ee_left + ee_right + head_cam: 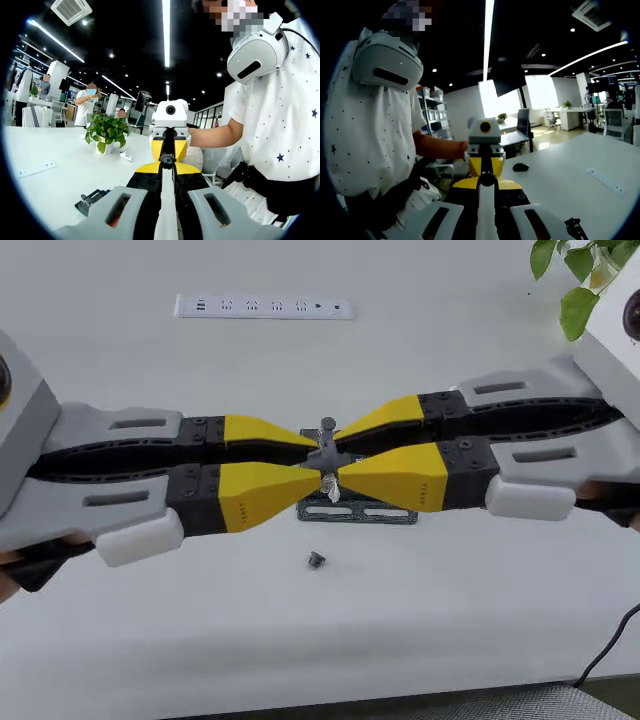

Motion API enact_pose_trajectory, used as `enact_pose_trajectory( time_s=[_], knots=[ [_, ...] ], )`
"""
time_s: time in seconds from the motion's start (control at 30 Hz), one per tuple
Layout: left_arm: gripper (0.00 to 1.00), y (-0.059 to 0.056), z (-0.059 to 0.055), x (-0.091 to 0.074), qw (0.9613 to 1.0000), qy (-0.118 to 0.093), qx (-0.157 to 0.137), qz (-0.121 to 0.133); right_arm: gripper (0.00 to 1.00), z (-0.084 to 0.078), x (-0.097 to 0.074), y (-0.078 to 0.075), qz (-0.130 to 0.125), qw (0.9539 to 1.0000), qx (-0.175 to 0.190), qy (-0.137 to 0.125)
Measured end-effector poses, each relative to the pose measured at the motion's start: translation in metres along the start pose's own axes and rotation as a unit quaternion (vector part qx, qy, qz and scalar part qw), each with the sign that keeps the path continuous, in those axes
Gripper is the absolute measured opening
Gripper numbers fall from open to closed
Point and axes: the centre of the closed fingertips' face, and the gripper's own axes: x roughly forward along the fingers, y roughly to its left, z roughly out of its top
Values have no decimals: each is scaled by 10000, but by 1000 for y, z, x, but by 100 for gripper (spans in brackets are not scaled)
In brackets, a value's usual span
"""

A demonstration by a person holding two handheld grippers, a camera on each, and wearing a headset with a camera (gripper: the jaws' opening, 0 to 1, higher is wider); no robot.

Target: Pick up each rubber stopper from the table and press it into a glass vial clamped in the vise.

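Both grippers hover level above the white table [450, 600], pointing at each other, yellow jaws pressed together. My left gripper [312, 462] comes from the left and my right gripper [341, 458] from the right; their tips meet over the dark vise [357, 510]. A glass vial [331, 490] stands in the vise just below the tips. One dark rubber stopper [316, 560] lies on the table in front of the vise. In the left gripper view my left gripper [167, 167] faces the right gripper [168, 145]; the vise [92, 199] lies low left. I see nothing gripped in either.
A white power strip [263, 307] lies at the far side of the table. A potted plant [575, 280] stands at the far right corner. A black cable [610, 650] hangs off the front right edge. The person's body is close behind the grippers.
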Motion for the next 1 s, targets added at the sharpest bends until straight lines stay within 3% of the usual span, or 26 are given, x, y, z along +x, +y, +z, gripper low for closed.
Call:
enact_pose_trajectory(
  time_s=[0.33, 0.67, 0.87, 1.0],
  knots=[
    [5, 5, -1, -1, 10000, -26, -10, 77, 6, -3, 1, -4, -61, 9999, 83, 45],
    [18, 15, -3, -8, 9994, 11, 66, 328, 6, -8, -5, -17, -242, 9994, 125, 197],
    [28, 29, -15, -16, 9970, 271, 252, 674, 6, -16, -12, -39, -588, 9969, 229, 473],
    [40, 40, -28, -20, 9931, 536, 382, 975, 6, -26, -17, -60, -942, 9915, 269, 855]
  ],
)
